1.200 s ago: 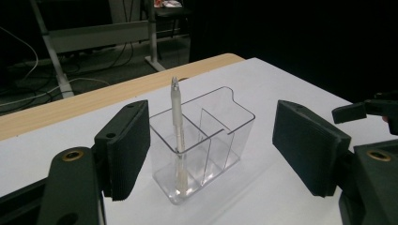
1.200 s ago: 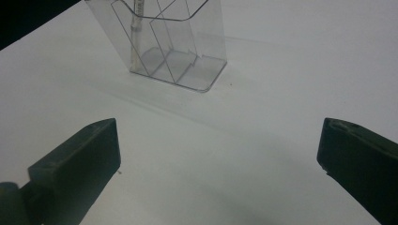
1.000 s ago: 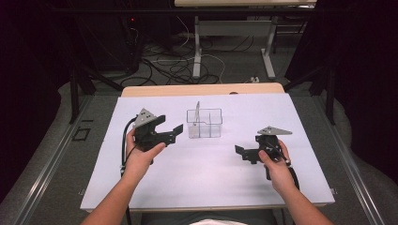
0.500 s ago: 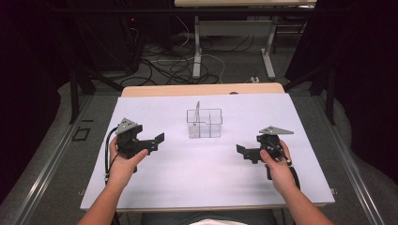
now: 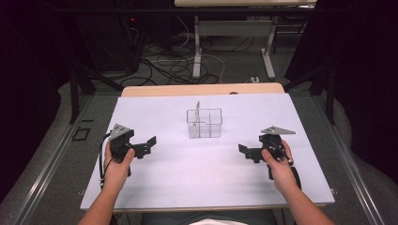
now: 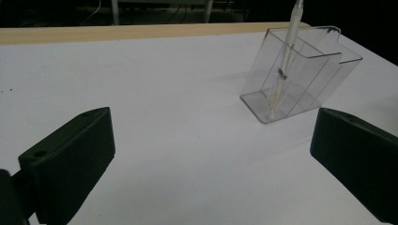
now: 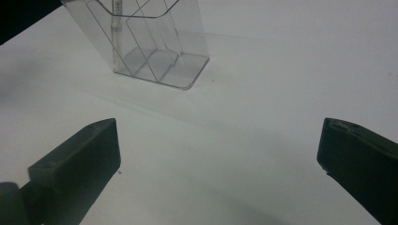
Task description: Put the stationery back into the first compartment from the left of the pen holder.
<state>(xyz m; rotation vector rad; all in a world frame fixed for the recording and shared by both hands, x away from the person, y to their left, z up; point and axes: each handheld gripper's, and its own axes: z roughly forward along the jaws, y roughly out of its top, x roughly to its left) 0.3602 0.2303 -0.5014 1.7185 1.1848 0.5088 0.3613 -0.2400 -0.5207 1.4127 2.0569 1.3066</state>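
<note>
The clear holder (image 5: 204, 123) with a pen (image 6: 283, 70) stands mid-tabletop (image 5: 187, 178), well apart from both grippers. Left gripper (image 5: 146, 146) and right gripper (image 5: 245, 152) fingers are spread, empty. The pen's top is cut off in the right gripper view.

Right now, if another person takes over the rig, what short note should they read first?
Left hand-held gripper: open, jaws wide apart, nothing between them. It has just been opening and is low over the white table cover, on the left side.
Right hand-held gripper: open and empty, low over the cover on the right side.
Things: the clear divided holder stands upright at the middle of the cover. One white pen stands in it, leaning, its top above the rim.
Done: the pen is in the holder, and both grippers are away from it.
Left: I see no other loose item on the cover; probably only check and finish.
</note>
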